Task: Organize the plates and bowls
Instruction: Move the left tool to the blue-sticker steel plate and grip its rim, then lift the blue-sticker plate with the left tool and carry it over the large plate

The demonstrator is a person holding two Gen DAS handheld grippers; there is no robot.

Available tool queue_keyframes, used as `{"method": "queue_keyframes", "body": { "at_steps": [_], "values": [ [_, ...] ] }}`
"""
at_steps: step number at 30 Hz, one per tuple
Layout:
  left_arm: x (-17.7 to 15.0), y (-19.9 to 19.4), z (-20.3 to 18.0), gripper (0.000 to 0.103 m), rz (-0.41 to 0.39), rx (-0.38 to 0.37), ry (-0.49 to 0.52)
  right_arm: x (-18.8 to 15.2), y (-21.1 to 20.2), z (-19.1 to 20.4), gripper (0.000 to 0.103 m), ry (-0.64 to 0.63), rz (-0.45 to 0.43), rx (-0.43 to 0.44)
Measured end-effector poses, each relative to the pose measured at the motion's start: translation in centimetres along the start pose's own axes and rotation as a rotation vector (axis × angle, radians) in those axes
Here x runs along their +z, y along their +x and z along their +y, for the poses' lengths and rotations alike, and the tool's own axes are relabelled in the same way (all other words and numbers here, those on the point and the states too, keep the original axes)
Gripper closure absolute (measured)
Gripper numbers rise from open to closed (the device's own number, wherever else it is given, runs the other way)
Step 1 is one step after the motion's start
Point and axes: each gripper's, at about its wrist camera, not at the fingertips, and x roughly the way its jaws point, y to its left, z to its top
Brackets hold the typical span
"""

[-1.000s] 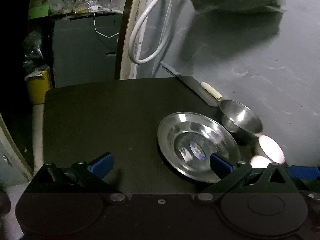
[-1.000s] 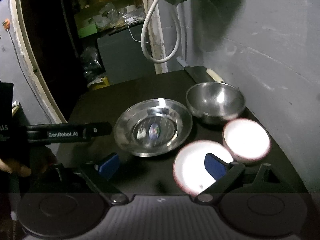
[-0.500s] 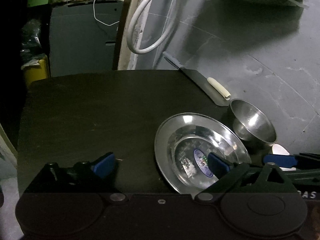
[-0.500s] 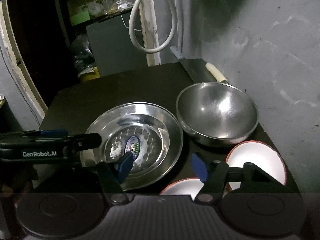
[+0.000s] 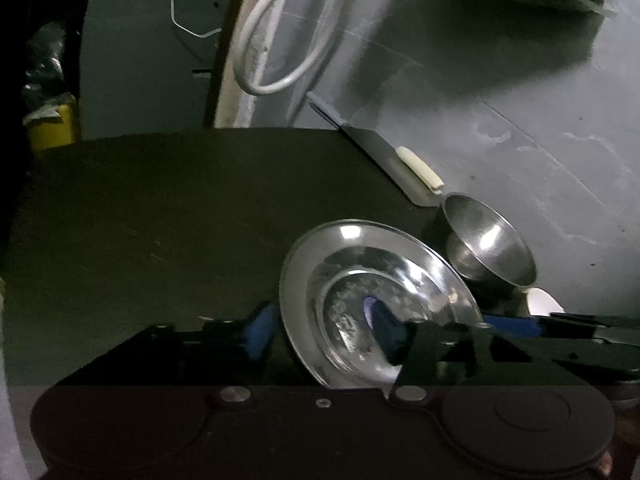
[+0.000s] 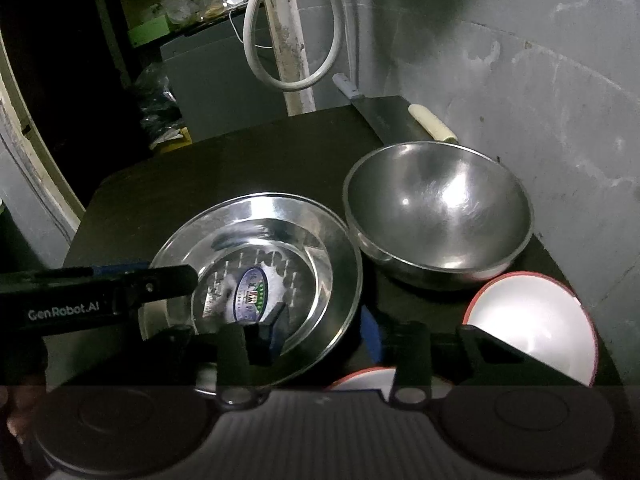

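Note:
A steel plate (image 5: 352, 280) with a sticker in its middle lies on the dark table (image 5: 160, 220). My left gripper (image 5: 320, 330) straddles the plate's left rim, one blue pad outside and one over the dish; its jaws are closing and do not press. My right gripper (image 6: 324, 334) straddles the right rim of the plate (image 6: 280, 240) the same way, jaws closing, a gap still showing. A steel bowl (image 6: 440, 220) stands just right of the plate. Two white bowls with red rims sit at the near right, one (image 6: 532, 320) whole, one (image 6: 360, 380) mostly hidden.
A cleaver with a cream handle (image 6: 432, 124) lies along the grey wall (image 6: 540, 100) behind the steel bowl. A white hose (image 5: 280, 40) hangs at the back. A yellow bin (image 5: 52, 128) stands beyond the table's far left corner. The table's left half is bare.
Both grippers have moved forward and down onto the steel plate from opposite sides. Their jaws have narrowed from wide open to around the plate's rims.

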Motion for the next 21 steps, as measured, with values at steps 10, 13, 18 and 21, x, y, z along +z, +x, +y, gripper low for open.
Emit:
{"method": "queue_keyframes", "body": {
  "at_steps": [10, 13, 18, 21],
  "values": [
    [-0.2, -0.9, 0.9, 0.070, -0.006, 0.020, -0.010, -0.5, -0.4, 0.3, 0.073, -0.004, -0.016, 0.016],
    [-0.4, -1.7, 1.0, 0.070, -0.015, 0.026, -0.003, -0.8, -0.8, 0.6, 0.073, -0.004, -0.027, 0.029],
    [-0.9, -3.6, 1.4, 0.070, -0.036, 0.024, 0.008, -1.1, -2.5, 1.4, 0.074, -0.010, -0.068, 0.054],
    [-1.3, -4.8, 1.3, 0.070, -0.051, 0.023, 0.012, -1.5, -3.7, 1.7, 0.074, -0.016, -0.092, 0.067]
  ]
}}
